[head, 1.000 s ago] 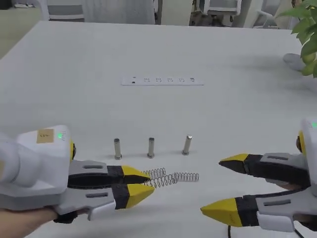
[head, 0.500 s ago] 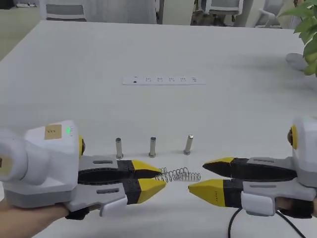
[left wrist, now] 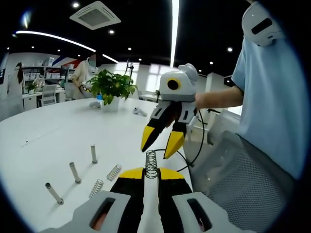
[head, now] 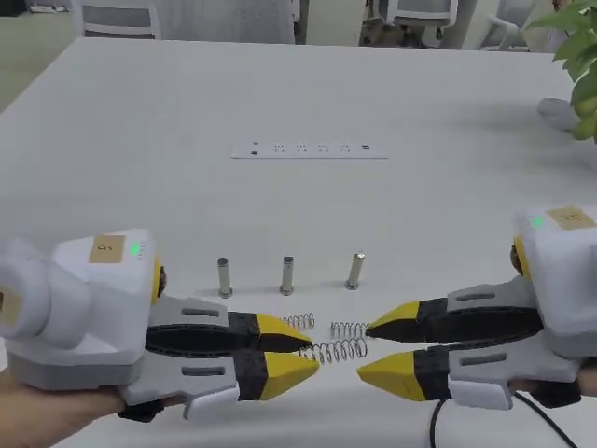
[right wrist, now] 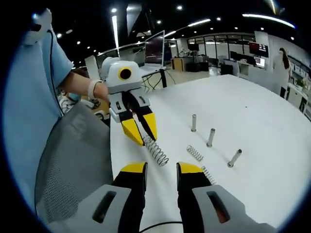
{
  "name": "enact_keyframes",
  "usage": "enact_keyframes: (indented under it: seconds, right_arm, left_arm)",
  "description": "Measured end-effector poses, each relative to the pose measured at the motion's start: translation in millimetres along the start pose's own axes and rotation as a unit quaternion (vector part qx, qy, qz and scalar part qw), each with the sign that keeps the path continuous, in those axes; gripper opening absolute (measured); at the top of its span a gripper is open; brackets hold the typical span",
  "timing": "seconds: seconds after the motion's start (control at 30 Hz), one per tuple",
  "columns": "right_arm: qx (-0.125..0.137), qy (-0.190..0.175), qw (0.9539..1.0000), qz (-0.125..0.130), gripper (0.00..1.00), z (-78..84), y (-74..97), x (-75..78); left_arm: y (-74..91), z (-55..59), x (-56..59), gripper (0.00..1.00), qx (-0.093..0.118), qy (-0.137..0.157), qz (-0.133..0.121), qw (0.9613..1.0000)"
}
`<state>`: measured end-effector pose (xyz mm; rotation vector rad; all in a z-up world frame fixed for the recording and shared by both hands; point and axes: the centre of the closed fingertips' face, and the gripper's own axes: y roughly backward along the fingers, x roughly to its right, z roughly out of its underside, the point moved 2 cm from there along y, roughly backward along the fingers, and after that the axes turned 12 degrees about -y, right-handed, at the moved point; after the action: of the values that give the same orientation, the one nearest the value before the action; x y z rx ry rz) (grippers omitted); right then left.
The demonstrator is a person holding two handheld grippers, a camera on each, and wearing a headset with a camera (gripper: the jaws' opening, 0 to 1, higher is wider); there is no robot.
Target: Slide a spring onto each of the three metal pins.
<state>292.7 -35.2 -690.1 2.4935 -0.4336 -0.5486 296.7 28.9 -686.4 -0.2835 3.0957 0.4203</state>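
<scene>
Three short metal pins [head: 287, 275] stand upright in a row on the white table; in the left gripper view the pins [left wrist: 74, 172] are at lower left. My left gripper [head: 306, 353] is shut on one end of a spring [head: 336, 352], which sticks out toward the right gripper [head: 366, 349]. That gripper is open, its yellow tips close to the spring's free end. Two more springs [head: 298, 322] [head: 347, 329] lie on the table just behind. In the left gripper view the held spring [left wrist: 151, 164] rises between the jaws. The right gripper view has the spring [right wrist: 155, 150] ahead of its spread jaws.
A white power strip [head: 310, 149] lies flat in the middle of the table [head: 140, 140]. A potted plant [head: 580, 65] stands at the far right edge. Office chairs line the far side. A cable [head: 438, 431] trails from the right gripper near the front edge.
The left gripper has lifted one spring away from the other two. The right gripper has moved left toward the spring's free end and narrowed its jaws.
</scene>
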Motion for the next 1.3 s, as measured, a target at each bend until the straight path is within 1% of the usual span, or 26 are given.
enact_keyframes:
  seconds: [0.1, 0.2, 0.23, 0.27, 0.43, 0.5, 0.53, 0.57, 0.6, 0.63, 0.67, 0.7, 0.73, 0.77, 0.8, 0.83, 0.9, 1.0, 1.03, 1.07, 1.1, 1.13, 1.17, 1.2, 1.27, 1.3]
  right_arm:
    - [-0.011, 0.033, 0.9994, 0.004, 0.20, -0.6, -2.1, -0.2]
    - [-0.009, 0.035, 0.9993, 0.002, 0.17, -2.2, -3.1, -0.1]
    - [-0.005, 0.029, 0.9996, 0.000, 0.16, -3.3, -3.2, 0.0]
    - [0.001, 0.013, 0.9999, -0.004, 0.16, -4.5, -3.1, 0.1]
    - [-0.005, 0.029, 0.9996, 0.003, 0.15, -3.2, -2.0, 2.8]
    - [-0.008, 0.032, 0.9995, -0.001, 0.15, -3.0, -2.3, 1.1]
    - [-0.008, 0.022, 0.9997, -0.005, 0.16, -2.3, -2.6, 0.0]
    - [-0.006, -0.002, 0.9999, -0.012, 0.17, -0.5, -2.9, -1.3]
    - [-0.001, -0.010, 0.9999, -0.013, 0.18, 0.1, -2.7, -0.2]
    - [0.014, -0.029, 0.9994, -0.011, 0.18, -1.3, -2.3, 1.6]
    - [0.017, -0.037, 0.9991, -0.011, 0.18, -1.3, -2.0, 2.0]
    - [0.028, -0.059, 0.9978, -0.007, 0.17, -2.0, -1.2, 3.5]
    - [0.039, -0.068, 0.9969, -0.007, 0.18, -3.5, -0.5, 4.4]
    - [0.050, -0.087, 0.9949, -0.008, 0.19, -4.6, -0.2, 4.1]
    - [0.054, -0.101, 0.9934, -0.003, 0.20, -4.2, 0.2, 6.1]
    - [0.068, -0.113, 0.9913, 0.000, 0.21, -6.6, 1.8, 13.2]
    - [0.085, -0.137, 0.9870, 0.002, 0.21, -9.1, 3.0, 15.3]
    - [0.105, -0.159, 0.9817, 0.000, 0.20, -13.2, 4.4, 16.9]
    - [0.116, -0.170, 0.9785, -0.002, 0.21, -16.2, 4.4, 15.9]
    - [0.129, -0.195, 0.9723, -0.003, 0.22, -18.8, 4.7, 17.2]
    - [0.133, -0.203, 0.9701, -0.008, 0.23, -19.7, 4.6, 15.9]
    - [0.148, -0.219, 0.9642, -0.010, 0.23, -22.9, 5.4, 17.3]
    - [0.159, -0.232, 0.9596, -0.010, 0.23, -25.1, 6.0, 18.4]
    - [0.176, -0.248, 0.9525, -0.011, 0.23, -28.7, 7.4, 20.8]
    - [0.196, -0.276, 0.9409, -0.012, 0.23, -32.5, 9.4, 24.4]
    - [0.217, -0.297, 0.9297, -0.016, 0.22, -36.7, 11.5, 26.8]
  left_arm:
    - [-0.1, 0.1, 0.6, 0.02, 0.000, 0.000, 0.002, 1.0000]
    - [-0.5, 0.0, 1.1, 0.02, 0.000, 0.002, 0.003, 1.0000]
    - [-0.5, 0.3, 0.9, 0.02, -0.001, 0.001, 0.002, 1.0000]
    - [-0.5, 0.8, 0.5, 0.02, -0.001, 0.001, 0.002, 1.0000]
    - [-0.7, 1.1, 1.5, 0.02, -0.002, 0.001, 0.006, 1.0000]
    - [-1.2, 2.0, 1.3, 0.02, -0.004, 0.002, 0.006, 1.0000]
    - [-1.6, 2.2, 0.7, 0.02, -0.004, 0.002, 0.004, 1.0000]
    - [-1.8, 2.2, -0.5, 0.02, -0.004, 0.001, 0.000, 1.0000]
    - [-1.8, 1.9, -1.2, 0.02, -0.002, 0.003, -0.001, 1.0000]
    - [-1.8, 1.7, -2.5, 0.02, -0.001, 0.004, -0.004, 1.0000]
    - [-1.7, 1.8, -3.5, 0.02, -0.001, 0.003, -0.006, 1.0000]
    - [-1.6, 1.7, -4.4, 0.02, -0.001, 0.004, -0.007, 1.0000]
    - [-1.4, 1.7, -6.3, 0.02, -0.001, 0.003, -0.012, 0.9999]
    - [-1.3, 1.4, -7.0, 0.02, 0.000, 0.003, -0.014, 0.9999]
    - [-0.6, 1.0, -8.1, 0.02, 0.001, 0.004, -0.015, 0.9999]
    - [-0.5, 0.9, -8.6, 0.02, 0.002, 0.003, -0.016, 0.9999]
    - [-0.3, 0.5, -9.7, 0.02, 0.002, 0.003, -0.019, 0.9998]
    - [0.0, -2.2, -11.8, 0.02, 0.008, 0.002, -0.027, 0.9996]
    - [0.2, -3.7, -12.6, 0.02, 0.011, 0.001, -0.030, 0.9995]
    - [0.2, -5.5, -13.1, 0.02, 0.013, 0.001, -0.032, 0.9994]
    - [0.2, -6.8, -14.1, 0.02, 0.016, 0.000, -0.036, 0.9992]
    - [0.2, -7.5, -14.7, 0.02, 0.017, 0.000, -0.038, 0.9991]
    - [0.5, -8.7, -16.7, 0.02, 0.019, -0.001, -0.045, 0.9988]
    - [0.7, -9.9, -18.5, 0.02, 0.022, -0.002, -0.051, 0.9985]
    - [1.2, -12.1, -20.9, 0.02, 0.025, -0.003, -0.059, 0.9979]
    - [1.3, -13.1, -21.7, 0.02, 0.027, -0.003, -0.062, 0.9977]
